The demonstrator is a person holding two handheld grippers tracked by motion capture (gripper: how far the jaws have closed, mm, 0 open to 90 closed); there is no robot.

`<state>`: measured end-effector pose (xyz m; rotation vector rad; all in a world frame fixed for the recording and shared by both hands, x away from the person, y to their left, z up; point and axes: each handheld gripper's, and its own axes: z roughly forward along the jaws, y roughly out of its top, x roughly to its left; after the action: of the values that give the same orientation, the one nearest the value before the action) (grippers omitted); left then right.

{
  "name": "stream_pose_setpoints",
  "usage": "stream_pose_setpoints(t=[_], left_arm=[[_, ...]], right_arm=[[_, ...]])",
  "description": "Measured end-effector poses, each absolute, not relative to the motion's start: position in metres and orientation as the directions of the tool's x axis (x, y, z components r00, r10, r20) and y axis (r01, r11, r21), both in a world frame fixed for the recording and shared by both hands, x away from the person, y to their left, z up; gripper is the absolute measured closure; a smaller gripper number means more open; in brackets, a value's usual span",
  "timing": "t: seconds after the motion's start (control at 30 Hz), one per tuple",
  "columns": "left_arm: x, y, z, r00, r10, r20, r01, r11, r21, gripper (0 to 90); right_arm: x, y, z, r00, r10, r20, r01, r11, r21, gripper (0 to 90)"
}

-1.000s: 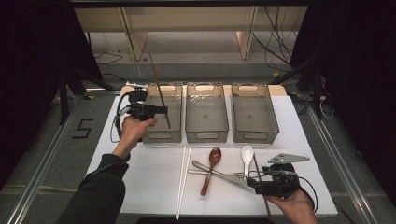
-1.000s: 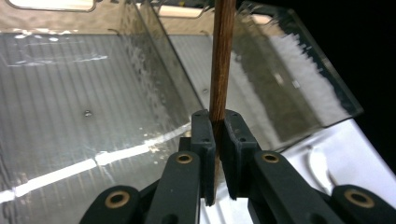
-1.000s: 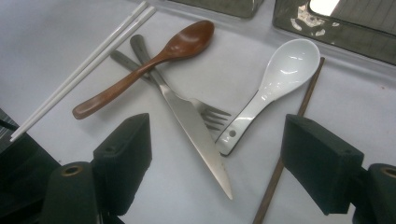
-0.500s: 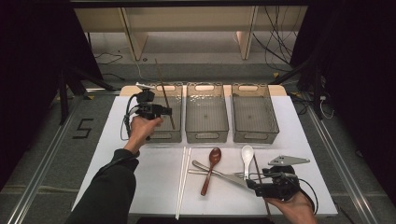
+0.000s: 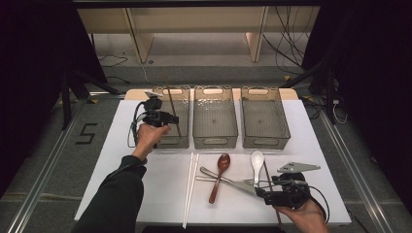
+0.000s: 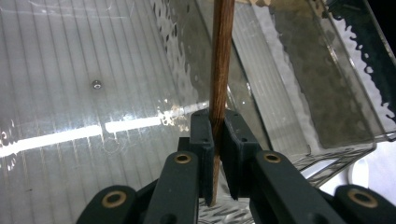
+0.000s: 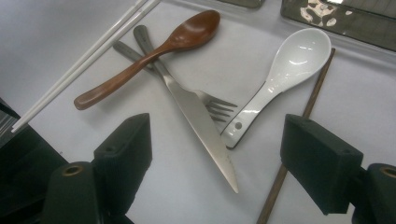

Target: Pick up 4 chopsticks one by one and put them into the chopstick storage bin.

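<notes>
From the high view, my left claw (image 5: 170, 118) is clenched on a brown chopstick (image 5: 171, 99), which stands nearly upright with its lower end down inside the left bin (image 5: 171, 141), the one nearest the far left corner of the tabletop (image 5: 121, 179). Two more clear bins, the middle bin (image 5: 215, 141) and the right bin (image 5: 266, 141), sit in a row along the far edge. My right claw (image 5: 262, 192) rests near the near right corner, just beside a second brown chopstick (image 5: 267, 171) that lies with its long axis running from the near edge toward the far edge, right of the white spoon (image 5: 256, 162). In the left gripper view, the chopstick (image 6: 220, 70) is pinched between the jaws of my left claw (image 6: 214, 154), and its length rises straight away from me along the jaws while the ribbed floor of the bin (image 6: 70, 93) sits close beneath; I judge the stick must tip over to lie flat along the bin's length before I let go. In the right gripper view, my right claw (image 7: 215, 154) is released, jaws standing wide, and the second chopstick (image 7: 310, 105) lies just inside the right-hand jaw, pointing away from me. The knife (image 7: 196, 121), fork (image 7: 212, 105), wooden spoon (image 7: 154, 51), white spoon (image 7: 285, 74) and white chopsticks (image 7: 84, 60) lie between and left of the jaws. That stick is clearly my right hand's to take.
</notes>
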<state>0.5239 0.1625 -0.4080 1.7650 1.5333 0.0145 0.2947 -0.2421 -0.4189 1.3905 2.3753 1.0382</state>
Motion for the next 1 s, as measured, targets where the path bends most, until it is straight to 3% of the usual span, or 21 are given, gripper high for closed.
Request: stream_pose_setpoints(t=[0.07, 0.4, 0.57, 0.77, 1.0], left_arm=[[0.524, 0.162, -0.408, 0.270, 0.846, -0.459, 0.835, 0.031, 0.549, 81.2], [0.519, 0.166, -0.399, 0.252, 0.863, -0.437, 0.839, 0.030, 0.544, 46.4], [0.506, 0.169, -0.389, 0.286, 0.860, -0.422, 0.817, 0.011, 0.576, 34.6], [0.484, 0.168, -0.379, 0.350, 0.840, -0.414, 0.778, -0.014, 0.629, 26.7], [0.453, 0.168, -0.377, 0.441, 0.808, -0.390, 0.728, -0.068, 0.682, 23.4]], right_arm=[[0.295, -0.242, -0.419, -0.536, 0.826, 0.173, 0.689, 0.310, 0.654, 25.6], [0.295, -0.246, -0.418, -0.529, 0.831, 0.171, 0.689, 0.304, 0.658, 25.6], [0.295, -0.250, -0.417, -0.516, 0.840, 0.167, 0.696, 0.298, 0.653, 25.6], [0.296, -0.251, -0.418, -0.505, 0.848, 0.161, 0.710, 0.303, 0.636, 25.6], [0.296, -0.252, -0.419, -0.493, 0.856, 0.155, 0.730, 0.311, 0.608, 25.9]])
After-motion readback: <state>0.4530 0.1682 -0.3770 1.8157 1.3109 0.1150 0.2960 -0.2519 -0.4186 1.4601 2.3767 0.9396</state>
